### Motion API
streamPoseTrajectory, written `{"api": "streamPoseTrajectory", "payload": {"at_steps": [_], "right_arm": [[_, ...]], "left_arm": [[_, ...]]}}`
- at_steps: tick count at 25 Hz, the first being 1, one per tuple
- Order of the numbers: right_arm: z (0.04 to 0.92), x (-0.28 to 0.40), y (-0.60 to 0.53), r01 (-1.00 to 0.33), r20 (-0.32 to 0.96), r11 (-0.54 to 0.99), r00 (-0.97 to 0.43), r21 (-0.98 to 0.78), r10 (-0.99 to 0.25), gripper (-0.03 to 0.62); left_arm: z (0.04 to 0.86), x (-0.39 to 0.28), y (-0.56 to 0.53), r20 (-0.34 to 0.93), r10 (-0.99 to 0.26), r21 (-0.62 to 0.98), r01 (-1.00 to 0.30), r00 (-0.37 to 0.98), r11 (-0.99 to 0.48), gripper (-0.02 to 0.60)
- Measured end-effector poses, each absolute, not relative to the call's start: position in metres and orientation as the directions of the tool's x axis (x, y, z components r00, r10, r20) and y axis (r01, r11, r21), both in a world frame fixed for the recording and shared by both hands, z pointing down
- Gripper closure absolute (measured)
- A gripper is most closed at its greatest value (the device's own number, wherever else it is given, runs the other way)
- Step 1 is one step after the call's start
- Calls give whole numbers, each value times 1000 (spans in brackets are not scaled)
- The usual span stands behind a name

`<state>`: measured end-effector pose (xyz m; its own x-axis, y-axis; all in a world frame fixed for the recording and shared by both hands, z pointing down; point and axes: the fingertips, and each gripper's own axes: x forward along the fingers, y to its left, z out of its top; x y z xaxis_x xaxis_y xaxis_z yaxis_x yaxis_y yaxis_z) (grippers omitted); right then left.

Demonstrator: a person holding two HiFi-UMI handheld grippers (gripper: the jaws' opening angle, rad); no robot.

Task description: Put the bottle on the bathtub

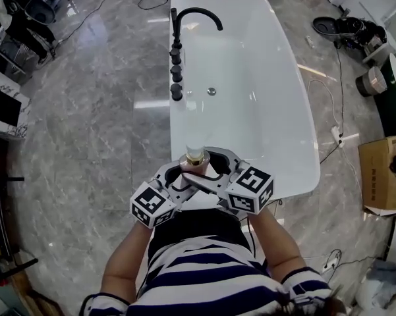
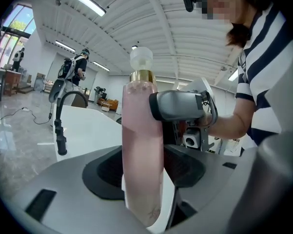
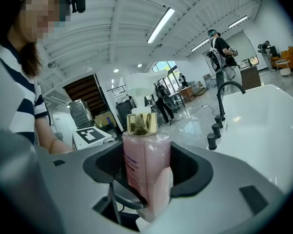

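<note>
Pink bottle [image 1: 195,155] stands upright at the near end of the bathtub [image 1: 304,131], clamped by both the left gripper [image 2: 142,179] and the right gripper [image 3: 147,177]. Hazard: if the two release unevenly, the tall bottle may tip off the rim into the basin.

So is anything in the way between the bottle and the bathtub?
No, nothing visible. The left gripper and right gripper hold the bottle over the near end of the bathtub, and the rim there looks bare. The black faucet and knobs stand farther along.

1 bottle [image 1: 195,155]: translucent pink body, gold collar, pale cap; upright, clamped between left gripper [image 1: 183,176] and right gripper [image 1: 219,171], at near end of bathtub [image 1: 296,104].
1 bathtub: white, glossy, freestanding.
</note>
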<state>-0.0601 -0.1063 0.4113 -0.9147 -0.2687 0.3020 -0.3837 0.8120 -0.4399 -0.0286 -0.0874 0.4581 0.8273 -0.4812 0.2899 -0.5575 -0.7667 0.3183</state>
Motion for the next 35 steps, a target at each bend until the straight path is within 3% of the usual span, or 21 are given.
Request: {"api": "streamPoseTrajectory", "payload": {"at_steps": [29,35], "right_arm": [[511,-107,-250,-469,479,818,-831,-332,-282,295],[517,-113,-272,-494,502,818,-809,-296,-306,293]], "left_arm": [[565,-70,-232,382,-375,265,-489,845,-831,341],[579,-73,-259,412,-371,175,-472,832,-864,341]]}}
